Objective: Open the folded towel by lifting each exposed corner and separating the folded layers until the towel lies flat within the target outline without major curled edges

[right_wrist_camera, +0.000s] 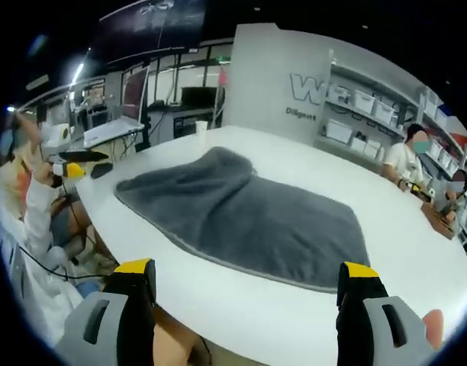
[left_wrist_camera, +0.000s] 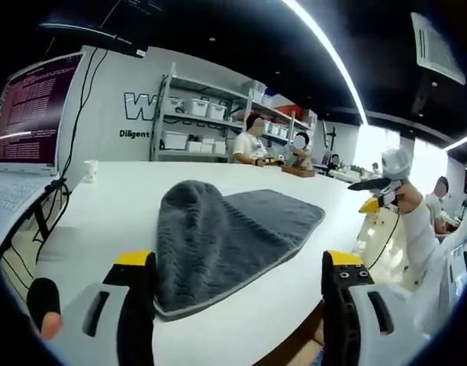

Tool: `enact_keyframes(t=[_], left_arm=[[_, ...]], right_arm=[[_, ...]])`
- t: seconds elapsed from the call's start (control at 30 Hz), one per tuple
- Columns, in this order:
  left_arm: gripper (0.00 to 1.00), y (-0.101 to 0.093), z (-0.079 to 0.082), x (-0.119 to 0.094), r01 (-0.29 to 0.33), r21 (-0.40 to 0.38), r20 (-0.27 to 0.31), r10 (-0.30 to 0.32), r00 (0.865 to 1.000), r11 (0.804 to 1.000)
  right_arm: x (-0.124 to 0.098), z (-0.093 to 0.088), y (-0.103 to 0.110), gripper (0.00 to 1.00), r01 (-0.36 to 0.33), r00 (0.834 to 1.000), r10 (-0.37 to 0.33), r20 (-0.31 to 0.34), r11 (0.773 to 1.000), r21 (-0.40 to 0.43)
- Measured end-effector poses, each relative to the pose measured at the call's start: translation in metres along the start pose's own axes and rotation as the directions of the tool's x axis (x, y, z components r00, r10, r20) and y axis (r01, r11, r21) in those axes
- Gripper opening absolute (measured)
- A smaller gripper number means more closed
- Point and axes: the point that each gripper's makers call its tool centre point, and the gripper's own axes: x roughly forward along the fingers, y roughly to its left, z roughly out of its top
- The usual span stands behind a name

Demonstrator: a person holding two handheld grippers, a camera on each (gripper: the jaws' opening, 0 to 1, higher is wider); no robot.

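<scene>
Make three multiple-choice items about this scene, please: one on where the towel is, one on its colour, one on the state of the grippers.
1. Where does the towel lie?
A. on the white table
B. on a shelf
C. on the floor

2. What colour is the towel?
A. red
B. dark grey
C. yellow

3. What are the left gripper and right gripper doing?
A. both clamp the towel
B. one holds a cup
C. both are open, holding nothing

Answers:
1 A, it is spread on the tabletop.
2 B, the fabric is grey in both views.
3 C, the jaws stand wide apart, clear of the cloth.
</scene>
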Motion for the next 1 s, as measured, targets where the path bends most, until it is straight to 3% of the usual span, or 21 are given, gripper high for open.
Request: enact_keyframes(t=[0.33, 0.6, 1.0], left_arm=[[0.93, 0.003, -0.008, -0.011, 0.013, -0.014, 0.001, -0.013, 1.0, 1.0], [0.94, 0.007, -0.011, -0.024, 0.008, 0.001, -0.011, -0.008, 1.0, 1.0], [0.94, 0.023, -0.006, -0.04, -0.011, 0.003, 0.008, 0.011, 1.0, 1.0]], right_arm=[[0.031, 0.024, 0.024, 0.99, -0.064, 0.998, 0.063, -0.018, 0.996, -0.069], [0.066, 0.057, 0.052, 0.99, -0.132, 0.991, 0.127, -0.039, 0.979, -0.153], [0.14, 0.12, 0.109, 0.99, -0.244, 0.969, 0.245, -0.04, 0.903, -0.353]])
